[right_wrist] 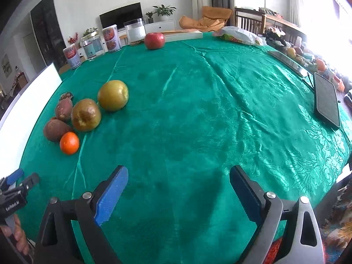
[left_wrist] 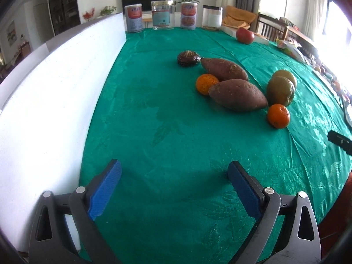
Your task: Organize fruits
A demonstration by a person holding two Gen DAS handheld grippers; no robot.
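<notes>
On the green tablecloth (left_wrist: 167, 101) lie two sweet potatoes (left_wrist: 236, 94) (left_wrist: 224, 68), two oranges (left_wrist: 278, 116) (left_wrist: 206, 84), two greenish-brown apples (left_wrist: 280, 90) and a dark round fruit (left_wrist: 188, 58). A red apple (left_wrist: 244, 35) sits far back. My left gripper (left_wrist: 173, 176) is open and empty, well short of the pile. In the right wrist view the pile is at left: apples (right_wrist: 112, 95) (right_wrist: 85, 114), orange (right_wrist: 69, 143), sweet potatoes (right_wrist: 56, 129); the red apple (right_wrist: 154, 40) is far back. My right gripper (right_wrist: 178, 182) is open and empty.
A white board (left_wrist: 55, 101) stands along the table's left side. Several cans and jars (left_wrist: 161, 15) line the far edge. A tablet (right_wrist: 326, 100) and a bag (right_wrist: 238, 35) lie at the right. The left gripper (right_wrist: 16, 181) shows at lower left in the right wrist view.
</notes>
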